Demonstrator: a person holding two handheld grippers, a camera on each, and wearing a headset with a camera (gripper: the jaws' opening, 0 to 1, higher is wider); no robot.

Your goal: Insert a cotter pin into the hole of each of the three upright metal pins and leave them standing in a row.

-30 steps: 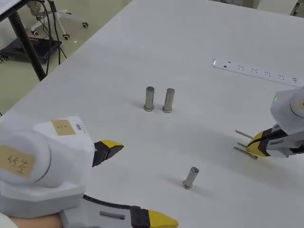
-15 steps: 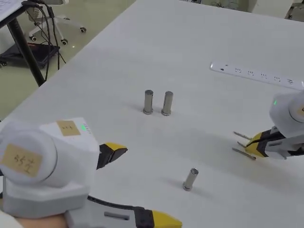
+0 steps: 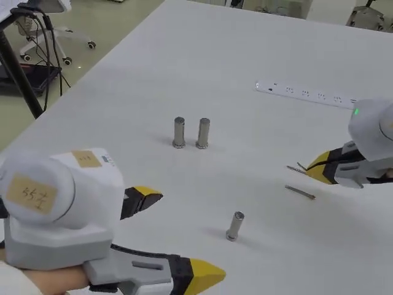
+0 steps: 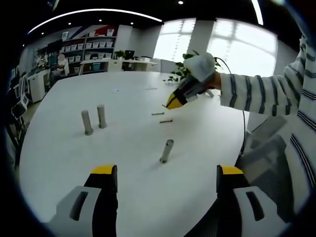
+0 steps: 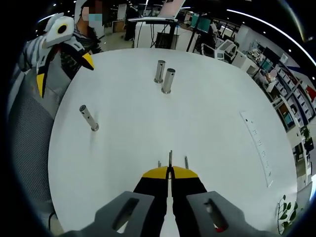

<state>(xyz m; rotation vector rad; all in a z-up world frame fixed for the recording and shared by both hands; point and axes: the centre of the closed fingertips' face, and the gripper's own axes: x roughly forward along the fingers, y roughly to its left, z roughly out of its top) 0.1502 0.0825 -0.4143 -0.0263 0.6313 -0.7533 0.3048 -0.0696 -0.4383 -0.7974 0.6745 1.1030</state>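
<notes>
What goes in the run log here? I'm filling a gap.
right gripper: shut on cotter pin | left gripper: open | metal pins: three upright, none pinned

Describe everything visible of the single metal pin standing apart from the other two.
The lone metal pin is a grey cylinder of dull metal with a wider collar at its foot and a hollow-looking top. It stands on its collar on the white table, apart from the other two pins and nearer the person. Nothing touches it or sticks through it.

Head view high above the table [image 3: 233, 55], gripper views low, facing each other across the metal pins [image 3: 234, 225]
</notes>
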